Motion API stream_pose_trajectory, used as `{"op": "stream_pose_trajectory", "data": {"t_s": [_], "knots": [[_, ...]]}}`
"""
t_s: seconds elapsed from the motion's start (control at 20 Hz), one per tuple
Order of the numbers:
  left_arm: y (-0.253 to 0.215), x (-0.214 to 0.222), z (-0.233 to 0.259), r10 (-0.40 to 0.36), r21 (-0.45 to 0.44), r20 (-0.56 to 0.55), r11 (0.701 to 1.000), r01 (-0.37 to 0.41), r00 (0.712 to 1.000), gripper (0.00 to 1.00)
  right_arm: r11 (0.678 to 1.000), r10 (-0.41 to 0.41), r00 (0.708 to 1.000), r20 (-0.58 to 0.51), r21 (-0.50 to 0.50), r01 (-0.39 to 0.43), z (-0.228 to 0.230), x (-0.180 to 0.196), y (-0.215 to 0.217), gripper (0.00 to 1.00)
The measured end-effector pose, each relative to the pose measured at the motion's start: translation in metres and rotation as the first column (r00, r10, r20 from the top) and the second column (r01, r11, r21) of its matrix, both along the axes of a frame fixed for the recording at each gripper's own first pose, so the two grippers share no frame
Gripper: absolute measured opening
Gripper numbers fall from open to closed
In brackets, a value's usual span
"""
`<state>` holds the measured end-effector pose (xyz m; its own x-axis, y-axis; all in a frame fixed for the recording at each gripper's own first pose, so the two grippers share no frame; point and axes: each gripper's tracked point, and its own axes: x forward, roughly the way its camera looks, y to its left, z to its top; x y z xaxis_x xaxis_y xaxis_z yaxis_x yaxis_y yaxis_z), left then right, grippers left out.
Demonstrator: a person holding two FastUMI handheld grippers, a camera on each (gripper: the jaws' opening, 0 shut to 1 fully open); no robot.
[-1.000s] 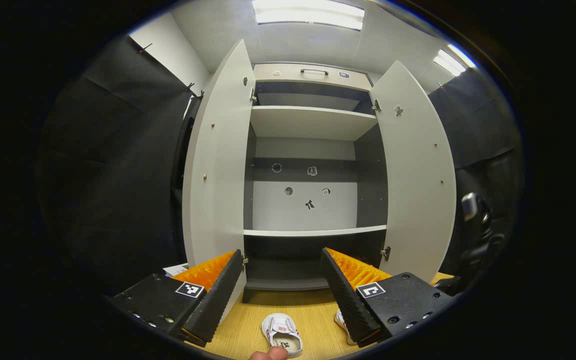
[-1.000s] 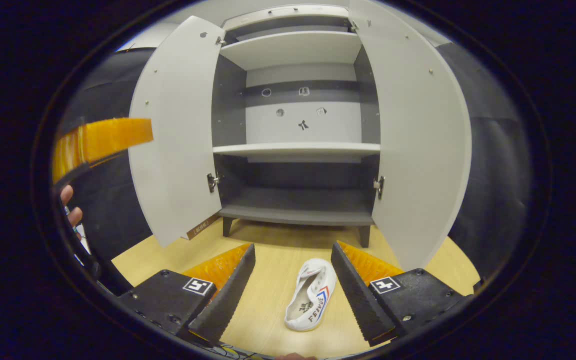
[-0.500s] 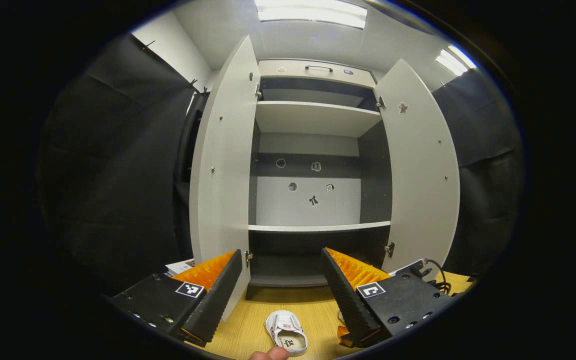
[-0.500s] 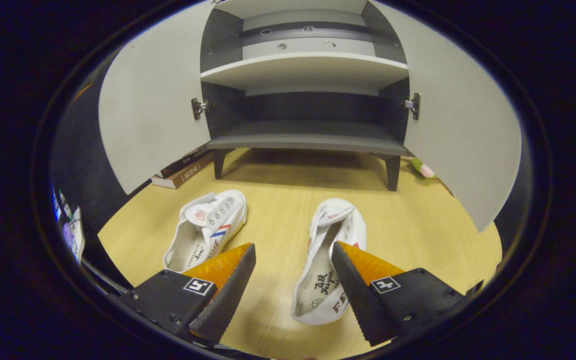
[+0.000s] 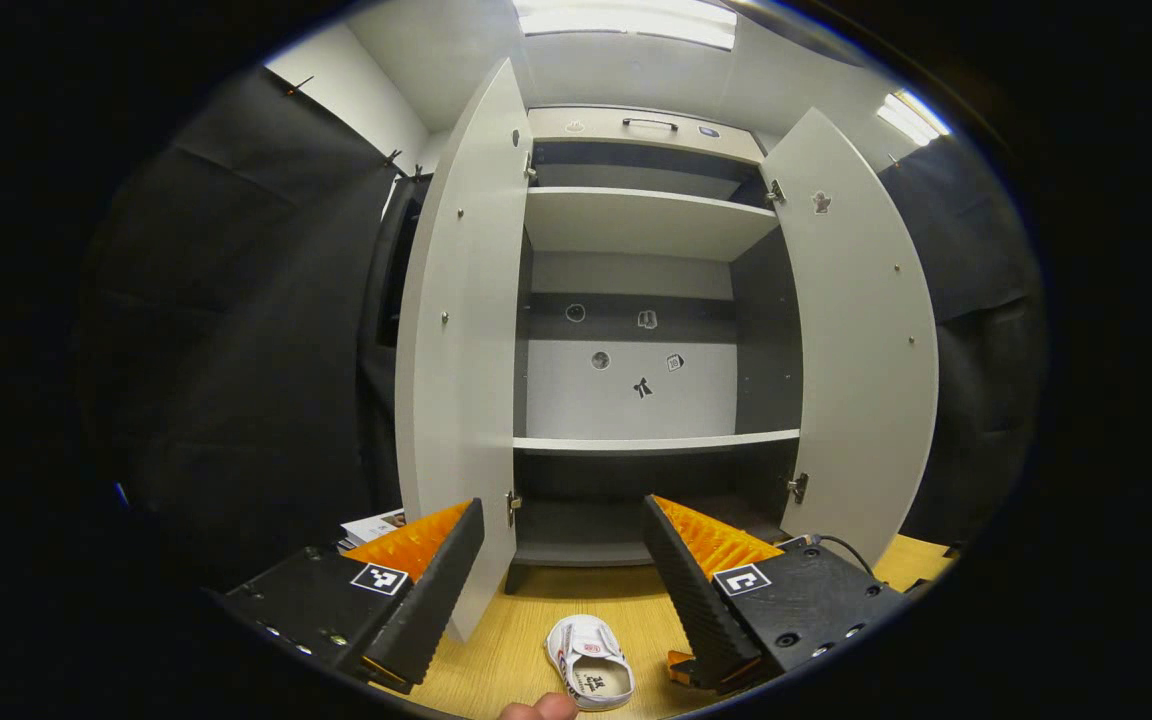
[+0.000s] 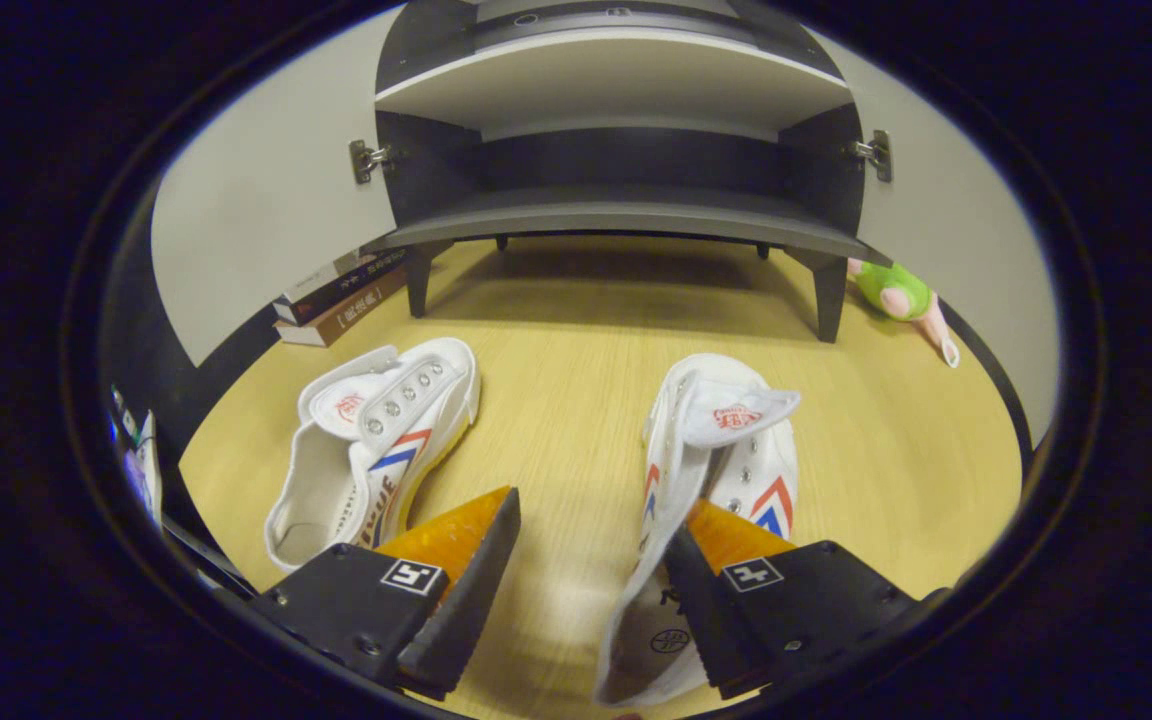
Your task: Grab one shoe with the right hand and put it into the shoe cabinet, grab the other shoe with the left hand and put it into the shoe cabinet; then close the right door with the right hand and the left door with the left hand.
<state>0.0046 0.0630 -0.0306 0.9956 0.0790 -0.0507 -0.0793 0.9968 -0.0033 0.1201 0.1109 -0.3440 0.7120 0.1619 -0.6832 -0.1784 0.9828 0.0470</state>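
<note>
In the right gripper view, the right tongs (image 6: 591, 545) hang released and low over the wooden floor (image 6: 556, 340). One finger sits inside the heel opening of the right shoe (image 6: 711, 480), the other on bare floor beside it. The left shoe (image 6: 376, 440) lies apart to the left. Both are near the shoe cabinet (image 6: 616, 210), whose doors stand open. In the left gripper view, the left tongs (image 5: 564, 560) are released, facing the shelves (image 5: 651, 440) from higher up.
</note>
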Motion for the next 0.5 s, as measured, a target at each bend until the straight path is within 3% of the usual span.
{"op": "stream_pose_trajectory", "data": {"t_s": [0.3,0.45,0.5], "knots": [[0.0,0.006,-0.007,-0.007,-0.01,-0.014,1.0,0.007,1.0,0.95,0.993,-0.041,0.998,0.043,-0.108,0.046,-0.005,0.008,-0.013,0.61],[-0.001,0.006,-0.01,-0.012,-0.01,-0.02,1.0,0.012,1.0,0.95,0.991,-0.071,0.996,0.059,-0.107,0.077,-0.003,0.011,-0.023,0.28],[-0.002,0.006,-0.01,-0.014,-0.011,-0.02,1.0,0.014,1.0,0.95,0.991,-0.072,0.996,0.061,-0.106,0.078,-0.003,0.01,-0.025,0.22]]}}
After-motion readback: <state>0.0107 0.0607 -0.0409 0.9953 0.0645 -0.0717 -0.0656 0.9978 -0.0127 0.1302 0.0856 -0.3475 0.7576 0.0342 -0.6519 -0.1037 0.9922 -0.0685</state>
